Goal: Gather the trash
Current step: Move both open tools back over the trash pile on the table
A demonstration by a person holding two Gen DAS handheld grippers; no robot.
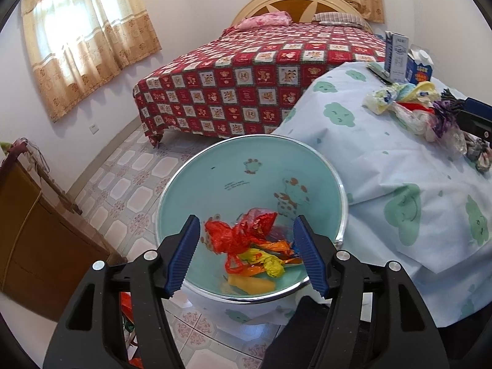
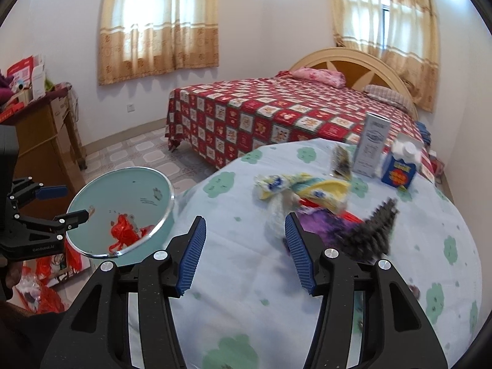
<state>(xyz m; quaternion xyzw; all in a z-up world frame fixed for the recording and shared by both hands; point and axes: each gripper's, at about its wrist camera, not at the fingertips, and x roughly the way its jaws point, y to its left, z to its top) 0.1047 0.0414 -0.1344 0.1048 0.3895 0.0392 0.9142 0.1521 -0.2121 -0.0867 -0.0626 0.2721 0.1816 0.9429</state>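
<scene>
1. The right gripper [image 2: 244, 253] hung with jaws spread and empty at lower centre; best to lower squarely over one wrapper, then close.
2. The left gripper [image 1: 246, 253], jaws likewise apart, hovered above the bin [image 1: 196, 172].
3. The crumpled wrappers [image 2: 310, 193], yellow, purple and dark, lay mid-right on the tablecloth [image 2: 246, 292]; blur hid detail.

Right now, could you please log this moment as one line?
left hand-held gripper: open over bin | right hand-held gripper: open near wrappers | table: uncleared

Black claw [image 1: 247, 258] frame, ribbed blue pads [image 1: 184, 255], silver screws.
</scene>
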